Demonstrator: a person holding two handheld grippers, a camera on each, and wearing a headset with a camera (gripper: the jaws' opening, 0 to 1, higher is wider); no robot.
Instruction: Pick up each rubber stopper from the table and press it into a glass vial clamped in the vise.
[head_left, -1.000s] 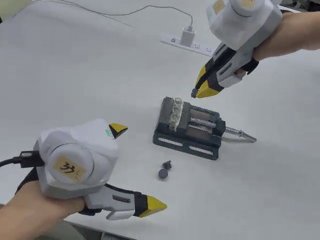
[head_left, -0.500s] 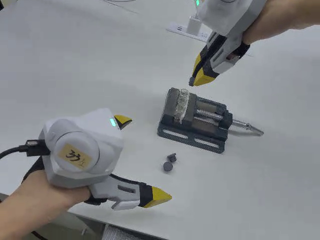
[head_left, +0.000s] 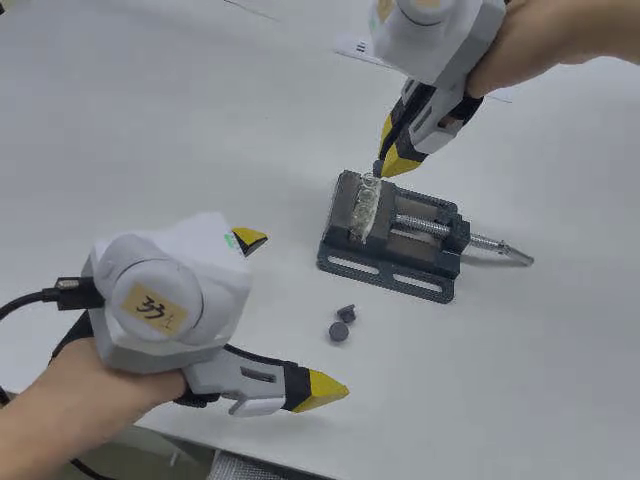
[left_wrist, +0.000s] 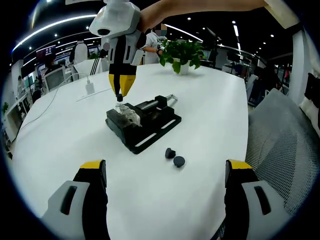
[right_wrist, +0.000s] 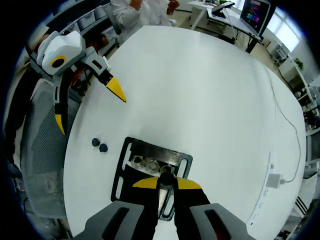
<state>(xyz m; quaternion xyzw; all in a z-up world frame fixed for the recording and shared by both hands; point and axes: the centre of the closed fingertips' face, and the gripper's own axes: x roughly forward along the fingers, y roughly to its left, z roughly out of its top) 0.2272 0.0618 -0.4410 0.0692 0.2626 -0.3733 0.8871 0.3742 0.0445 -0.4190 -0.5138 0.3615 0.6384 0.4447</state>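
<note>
A black vise (head_left: 398, 246) on the white table clamps several glass vials (head_left: 366, 204). My right gripper (head_left: 381, 167) hangs just above the vial nearest it, shut on a dark rubber stopper (right_wrist: 167, 179); the left gripper view shows its tips (left_wrist: 119, 93) right over the vials (left_wrist: 123, 109). Two loose stoppers (head_left: 343, 322) lie on the table in front of the vise, also seen as stoppers (left_wrist: 175, 157) and stoppers (right_wrist: 99, 145). My left gripper (head_left: 288, 314) stands open at the near left, nothing between its jaws, its own view placing it (left_wrist: 166, 169) short of the stoppers.
A white power strip (head_left: 352, 46) with a cable lies at the table's far edge. A potted plant (left_wrist: 182, 51) stands at the table's far side. People and office chairs are around the table.
My right gripper has come down and leftward with the stopper, from beside the vise to just over the vials. The left gripper has stayed open at the near left.
</note>
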